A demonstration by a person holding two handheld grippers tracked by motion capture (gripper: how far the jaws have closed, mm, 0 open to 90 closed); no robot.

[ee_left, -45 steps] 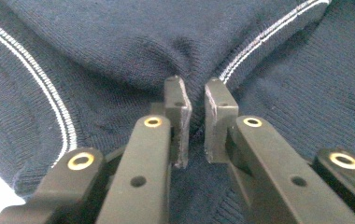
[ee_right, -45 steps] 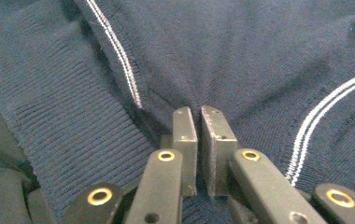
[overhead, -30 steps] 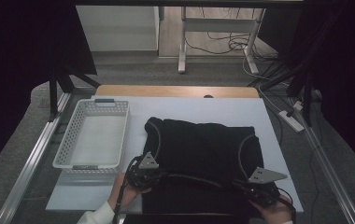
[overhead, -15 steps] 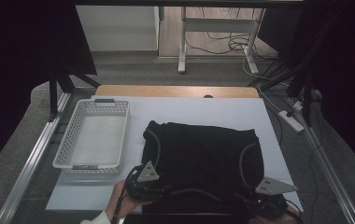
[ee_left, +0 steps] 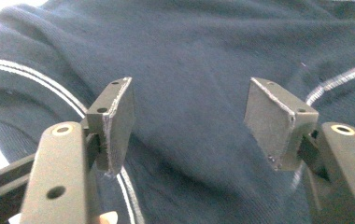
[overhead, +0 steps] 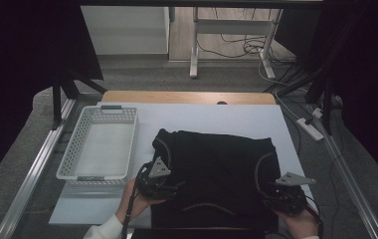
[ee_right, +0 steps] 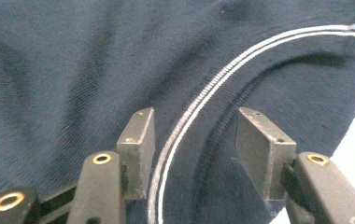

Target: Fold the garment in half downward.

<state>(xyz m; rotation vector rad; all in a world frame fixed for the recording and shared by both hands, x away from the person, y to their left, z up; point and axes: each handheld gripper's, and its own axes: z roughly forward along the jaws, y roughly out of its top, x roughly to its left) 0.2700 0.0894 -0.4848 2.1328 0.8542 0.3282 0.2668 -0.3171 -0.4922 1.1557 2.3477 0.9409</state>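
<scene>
A dark navy garment [overhead: 214, 174] lay folded on the white table mat [overhead: 217, 117], just to the right of the white perforated basket [overhead: 100, 148], which served as reference for all positions. The garment carried thin white piping in curved lines along both side edges [ee_right: 199, 100]; no brand mark, label or readable writing could be made out on it, on the basket or on the mat. The left gripper [overhead: 169, 185] sat at the garment's near-left corner, just off the basket's near-right corner, held in the person's left hand [overhead: 135, 204]. In the left gripper view its jaws had just been opening and stood well apart over the cloth, with fabric behind the gap and neither pad [ee_left: 117, 119] pressing on it. The right gripper [overhead: 281, 191] sat at the garment's near-right corner, well apart from the basket. Its jaws had likewise just been opening; in the right gripper view they straddled the double white piping, pads [ee_right: 140, 147] clear of the cloth, nothing gripped. The basket's handle [overhead: 111, 107] lay on its far rim.
</scene>
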